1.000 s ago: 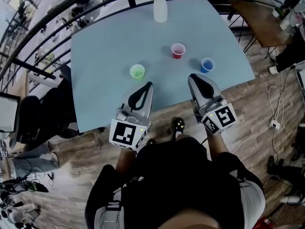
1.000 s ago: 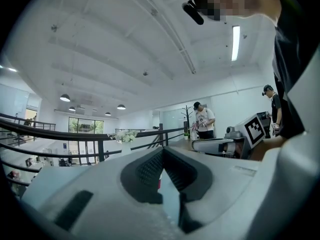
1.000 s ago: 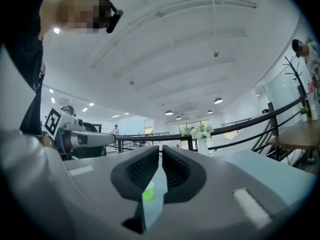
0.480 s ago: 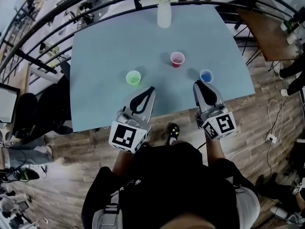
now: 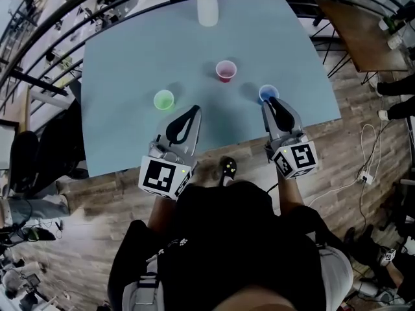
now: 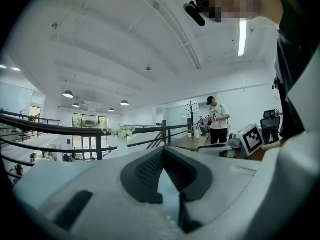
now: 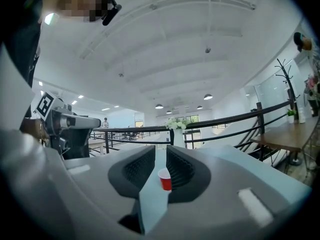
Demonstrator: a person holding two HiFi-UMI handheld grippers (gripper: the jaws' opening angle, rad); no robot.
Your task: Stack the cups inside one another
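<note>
The pale blue tabletop (image 5: 130, 57) spreads ahead of you, and both your grippers reach over its near edge, pointing level. Your left gripper (image 5: 193, 111) has its jaws clenched tip to tip, with nothing caught between them. Your right gripper (image 5: 270, 101) has jaws that have just been opening; they now stand a narrow gap apart and press on nothing. At the tabletop's far edge stands a white vase (image 5: 207, 10) of pale flowers, upright and well apart from the rest.

The three cups all stand upright, mouths up, each on its own and none inside another:
- The blue cup (image 5: 262, 92) sits right at the tip of your right gripper; from the head view you cannot tell whether the two touch.
- The red cup (image 5: 225, 70) stands farther in, near the middle of the tabletop; in the right gripper view it shows through the gap between the jaws, but at a distance, not in their grasp.
- The green cup (image 5: 163, 100) stands near your left gripper's tip, off to its left.
</note>
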